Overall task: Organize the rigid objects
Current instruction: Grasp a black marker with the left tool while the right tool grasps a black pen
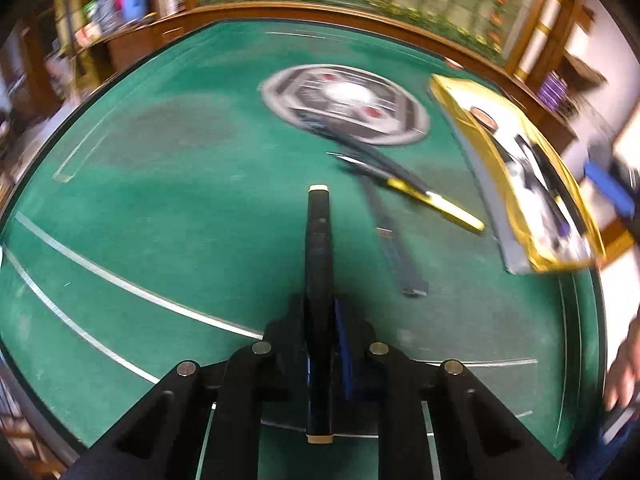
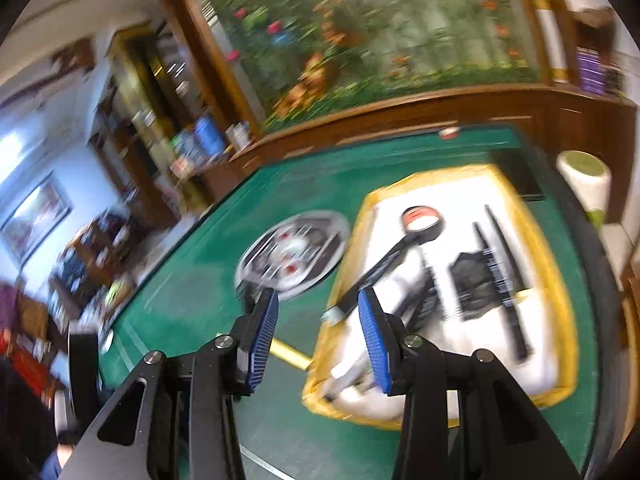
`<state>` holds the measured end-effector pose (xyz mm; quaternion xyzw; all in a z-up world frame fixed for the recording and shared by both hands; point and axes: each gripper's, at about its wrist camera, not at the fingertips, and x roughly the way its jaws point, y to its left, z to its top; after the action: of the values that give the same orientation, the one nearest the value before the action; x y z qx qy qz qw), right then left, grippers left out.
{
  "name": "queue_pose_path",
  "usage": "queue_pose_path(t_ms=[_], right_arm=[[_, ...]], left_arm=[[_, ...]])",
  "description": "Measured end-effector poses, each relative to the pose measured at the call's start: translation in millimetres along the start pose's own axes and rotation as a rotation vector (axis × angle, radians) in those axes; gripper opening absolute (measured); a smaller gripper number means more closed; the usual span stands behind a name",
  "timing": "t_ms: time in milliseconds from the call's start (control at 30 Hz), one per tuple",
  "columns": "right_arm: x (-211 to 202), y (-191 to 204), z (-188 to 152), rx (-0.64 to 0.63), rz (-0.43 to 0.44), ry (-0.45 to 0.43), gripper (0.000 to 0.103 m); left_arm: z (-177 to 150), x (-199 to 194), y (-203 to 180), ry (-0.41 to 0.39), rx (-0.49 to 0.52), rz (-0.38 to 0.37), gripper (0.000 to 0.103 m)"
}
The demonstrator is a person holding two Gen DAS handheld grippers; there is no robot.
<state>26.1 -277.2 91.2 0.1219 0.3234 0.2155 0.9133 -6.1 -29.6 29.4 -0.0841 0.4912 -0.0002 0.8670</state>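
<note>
My left gripper [image 1: 320, 312] is shut on a long black bar with a cream tip [image 1: 319, 220], held above the green table [image 1: 160, 208]. Ahead on the felt lie a yellow-and-black pen-like tool [image 1: 436, 200], a thin dark tool [image 1: 360, 148] and a flat dark strip [image 1: 396, 252]. A yellow-rimmed box [image 1: 516, 168] stands at the right. In the right wrist view my right gripper [image 2: 318, 328] is open and empty above the box's near left edge [image 2: 348, 264]. The box holds a black measuring spoon with a round head [image 2: 420, 220], black sticks [image 2: 500, 276] and a dark mesh piece [image 2: 472, 280].
A round grey patterned disc [image 1: 344, 104] [image 2: 296, 252] lies mid-table. A white cup with a green top [image 2: 584, 180] stands off the table's right side. A wooden rail [image 1: 320, 14] borders the far edge, with shelves beyond. A person's hand [image 1: 624, 364] is at the right edge.
</note>
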Motion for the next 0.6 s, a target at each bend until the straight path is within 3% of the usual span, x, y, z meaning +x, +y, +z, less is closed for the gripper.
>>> queue_pose_path(t_ms=[200,367,533,600], right_arm=[[57,57,-30,-0.129,0.128,0.268,0.040],[106,92,-44,-0.223,0.008,0.385,0.040],[134,100,-45,-0.252,-0.096,0.394,0.039],[142,107,-46,-0.313,-0.157,0.377,0.027]], left_arm=[[-1,-3,43,-0.032,-0.077,0.009,0.015],[-8,-5,39,-0.076,-0.035,0.034,0.016],[-12,-5,36,-0.110,-0.005,0.046,0.016],[-12,-5,35,-0.115,0.004,0.052,0.016]])
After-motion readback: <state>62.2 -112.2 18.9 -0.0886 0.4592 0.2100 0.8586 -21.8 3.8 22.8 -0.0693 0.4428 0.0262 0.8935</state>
